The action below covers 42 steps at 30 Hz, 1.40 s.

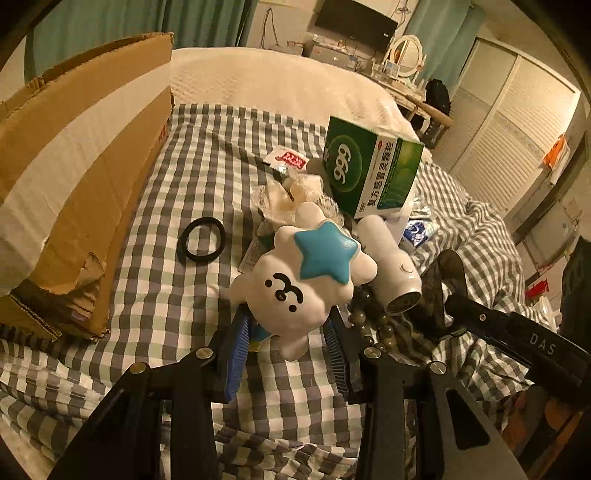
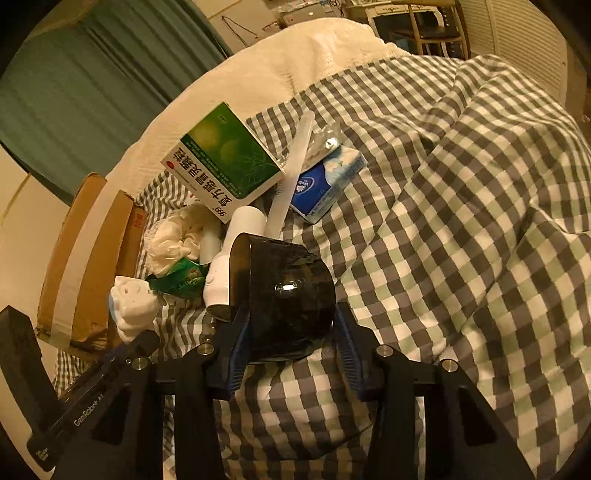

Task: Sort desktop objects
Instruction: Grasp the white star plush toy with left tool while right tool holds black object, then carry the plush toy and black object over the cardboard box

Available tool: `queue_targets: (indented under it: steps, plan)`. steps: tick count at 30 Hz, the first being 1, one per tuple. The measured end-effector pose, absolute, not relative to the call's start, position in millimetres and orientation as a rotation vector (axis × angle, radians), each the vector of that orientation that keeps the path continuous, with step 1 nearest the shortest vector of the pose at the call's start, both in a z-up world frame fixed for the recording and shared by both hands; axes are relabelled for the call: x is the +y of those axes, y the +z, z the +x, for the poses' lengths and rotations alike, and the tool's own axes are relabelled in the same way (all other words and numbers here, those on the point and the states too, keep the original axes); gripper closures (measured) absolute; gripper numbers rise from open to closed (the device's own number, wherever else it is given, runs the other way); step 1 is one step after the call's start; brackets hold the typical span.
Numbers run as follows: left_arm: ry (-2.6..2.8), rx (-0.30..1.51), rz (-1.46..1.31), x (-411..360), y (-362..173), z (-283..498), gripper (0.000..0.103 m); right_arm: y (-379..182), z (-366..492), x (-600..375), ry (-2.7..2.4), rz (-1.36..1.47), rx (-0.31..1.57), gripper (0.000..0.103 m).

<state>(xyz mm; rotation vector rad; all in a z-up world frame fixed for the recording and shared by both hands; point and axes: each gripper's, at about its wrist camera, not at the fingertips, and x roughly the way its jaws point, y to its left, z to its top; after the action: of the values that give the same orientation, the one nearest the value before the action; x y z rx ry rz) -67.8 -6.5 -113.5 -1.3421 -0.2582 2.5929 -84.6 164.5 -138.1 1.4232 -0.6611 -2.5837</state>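
Left gripper clamped on white star toy, face up, long axis running away from the camera. Right gripper closed on black cup, tipped sideways, mouth facing left.

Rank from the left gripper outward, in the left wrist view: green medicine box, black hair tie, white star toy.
1. White star toy: between the left gripper fingers.
2. Black hair tie: ahead and left, flat on the checked cover.
3. Green medicine box: farthest, ahead and right, atop the pile.

Teal curtains, louvred wardrobe doors, possibly a dressing-table mirror, warm light
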Motion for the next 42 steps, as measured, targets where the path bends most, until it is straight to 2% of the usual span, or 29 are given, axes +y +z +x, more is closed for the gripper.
queue_targets:
  steps: [21,42]
  plan:
    - [2.565,-0.301,-1.175,-10,-62,-47,0.063,-60,-31,147,-2.736,1.223,-0.448,0.061]
    - [2.719,-0.295,-0.74,-88,93,-39,0.063,82,-12,51,-2.808,0.944,-0.163,0.061]
